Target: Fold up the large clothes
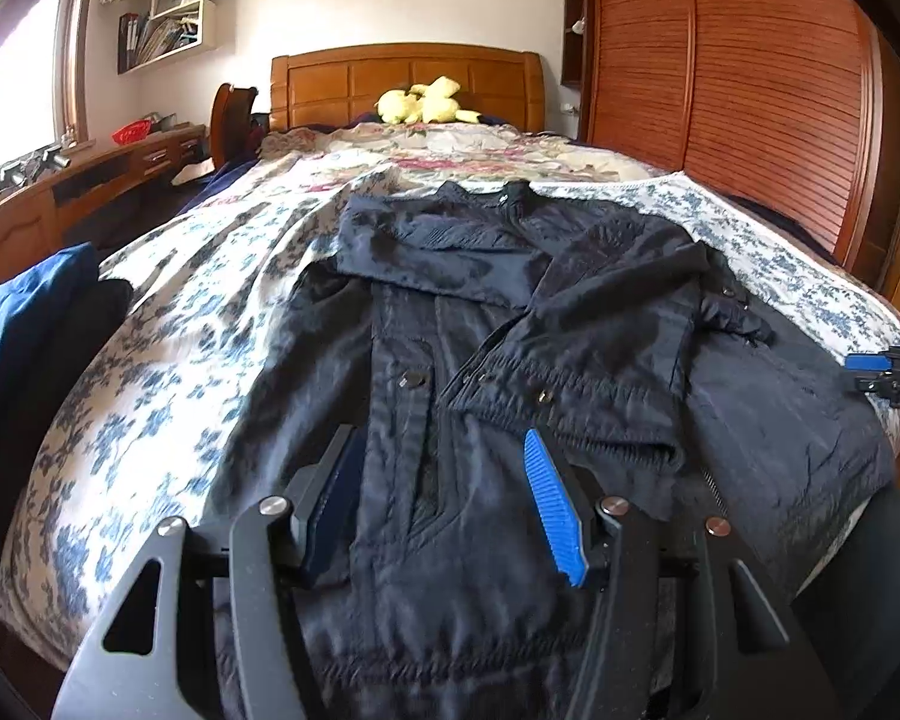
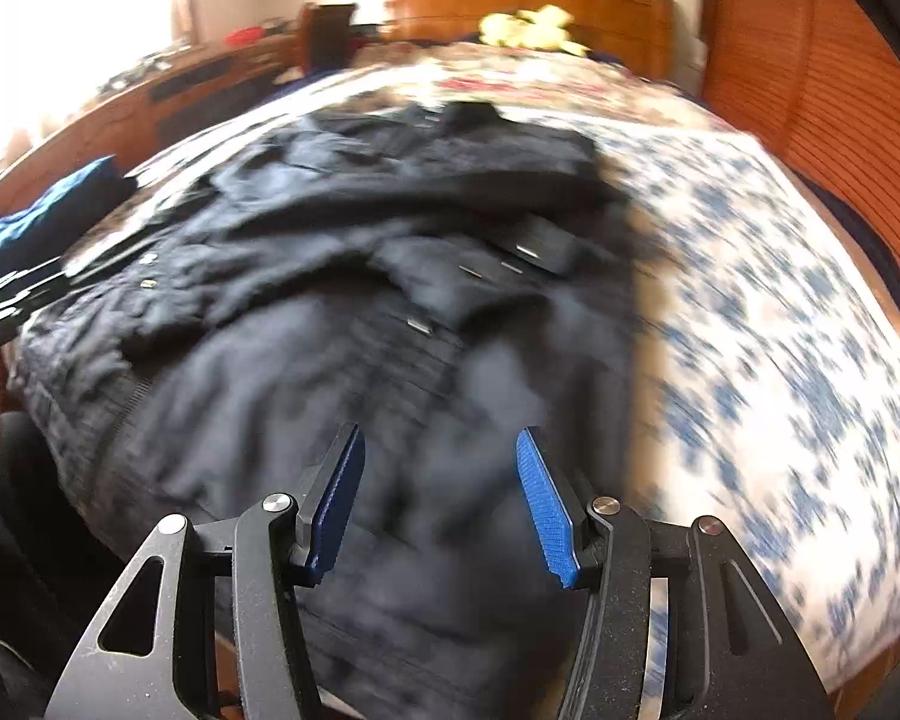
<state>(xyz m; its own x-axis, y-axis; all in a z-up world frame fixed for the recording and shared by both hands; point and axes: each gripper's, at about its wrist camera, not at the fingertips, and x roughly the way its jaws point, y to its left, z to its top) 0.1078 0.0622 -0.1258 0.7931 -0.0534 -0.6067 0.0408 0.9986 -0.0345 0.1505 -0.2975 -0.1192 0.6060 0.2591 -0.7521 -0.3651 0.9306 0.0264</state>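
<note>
A large dark navy jacket (image 1: 510, 312) lies front-up on the floral bedspread (image 1: 168, 324), collar toward the headboard, with a sleeve folded across its chest. My left gripper (image 1: 439, 438) hovers over the jacket's lower front, open, with nothing between its blue pads. At the right edge of the left wrist view the right gripper (image 1: 888, 372) shows beside the jacket's side. The right wrist view is motion-blurred: the jacket (image 2: 390, 240) fills the middle, and my right gripper (image 2: 439, 433) is open above its lower right part, holding nothing. The left gripper (image 2: 6, 300) peeks in at that view's left edge.
Blue and black folded clothes (image 1: 24, 324) are stacked on the bed's left edge. A yellow plush toy (image 1: 426, 99) sits by the wooden headboard (image 1: 402, 78). A slatted wooden wardrobe (image 1: 750, 90) runs along the right, a desk (image 1: 90, 180) along the left.
</note>
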